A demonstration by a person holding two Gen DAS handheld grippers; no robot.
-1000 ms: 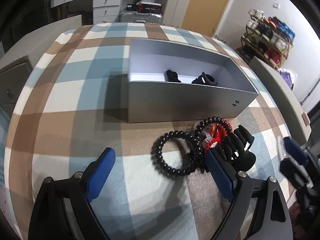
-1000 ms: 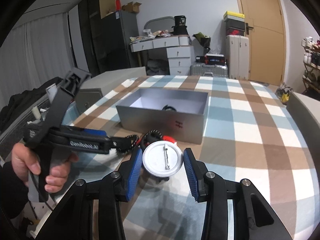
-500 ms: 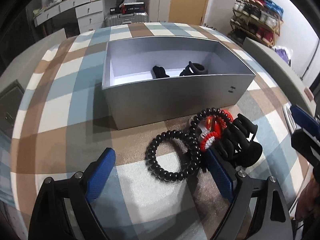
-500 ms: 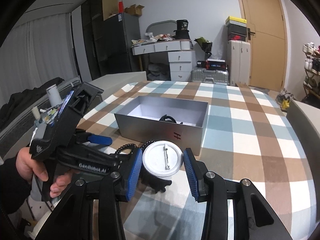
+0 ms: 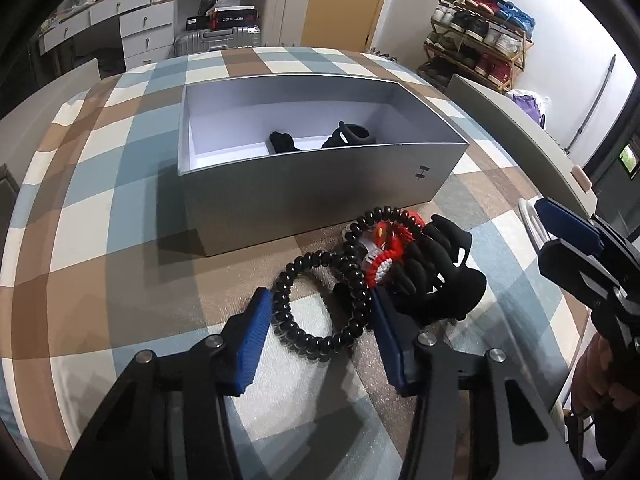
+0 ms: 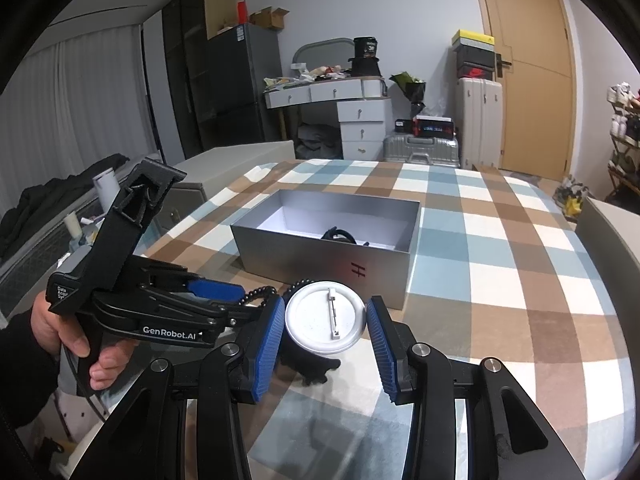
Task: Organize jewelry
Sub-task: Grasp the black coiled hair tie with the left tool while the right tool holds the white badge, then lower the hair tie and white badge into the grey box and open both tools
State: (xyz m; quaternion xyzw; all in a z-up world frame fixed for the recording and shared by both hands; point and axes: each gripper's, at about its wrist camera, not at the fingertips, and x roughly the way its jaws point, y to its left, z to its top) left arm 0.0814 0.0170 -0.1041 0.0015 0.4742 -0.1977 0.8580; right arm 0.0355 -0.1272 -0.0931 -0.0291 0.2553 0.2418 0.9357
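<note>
A black bead bracelet (image 5: 320, 304) lies on the checked cloth between the fingers of my left gripper (image 5: 320, 320), which is open around it. Beside it lie a second black bead bracelet (image 5: 374, 220), a red ornament (image 5: 386, 250) and a black claw hair clip (image 5: 436, 276). Behind them stands the open silver box (image 5: 312, 184) with two black items (image 5: 344, 138) inside. My right gripper (image 6: 326, 322) is shut on a white round pin badge (image 6: 325, 322), pin side up, held above the table short of the box (image 6: 332, 256).
The table's checked cloth (image 6: 500, 248) stretches right of the box. My left gripper's body and hand (image 6: 132, 300) sit at the left in the right wrist view. Chairs, drawers and a shoe rack (image 5: 480, 56) surround the table.
My left gripper has moved forward and right, and its fingers have narrowed around the near bead bracelet. My right gripper has lifted slightly with the badge.
</note>
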